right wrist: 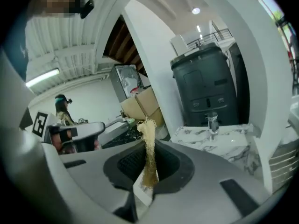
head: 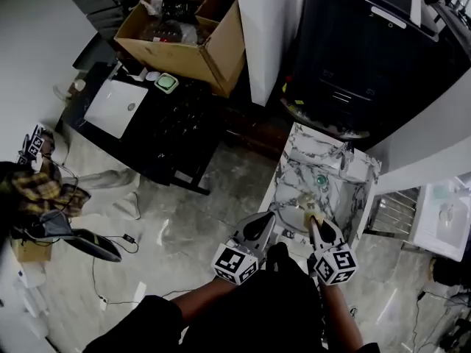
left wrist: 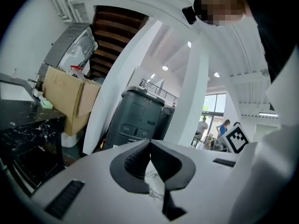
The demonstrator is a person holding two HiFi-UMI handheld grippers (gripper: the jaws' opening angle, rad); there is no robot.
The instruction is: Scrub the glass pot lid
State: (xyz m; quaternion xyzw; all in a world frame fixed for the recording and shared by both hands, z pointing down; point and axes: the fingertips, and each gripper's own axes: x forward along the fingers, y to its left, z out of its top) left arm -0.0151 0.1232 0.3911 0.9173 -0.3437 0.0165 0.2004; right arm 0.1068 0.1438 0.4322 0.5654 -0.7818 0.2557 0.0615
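Note:
In the head view both grippers are held low over the near end of a white marble sink counter (head: 298, 149). My left gripper (head: 266, 220) is shut with nothing between its jaws; in the left gripper view its tips (left wrist: 149, 144) meet, with marble showing below them. My right gripper (head: 315, 223) is shut on a beige fibre scrubber (head: 309, 204), which stands up from the jaws as a frayed strip (right wrist: 148, 143) in the right gripper view. A pale rounded shape (head: 293, 218) lies between the grippers; I cannot tell whether it is the glass lid.
A faucet (head: 344, 159) stands at the counter's far right, with a green drain piece (head: 321, 180) in the basin. Beyond are a dark cabinet (head: 360, 57), a white pillar (head: 268, 28), an open cardboard box (head: 184, 35) and a black table (head: 162, 127). Cables (head: 110, 263) lie on the floor.

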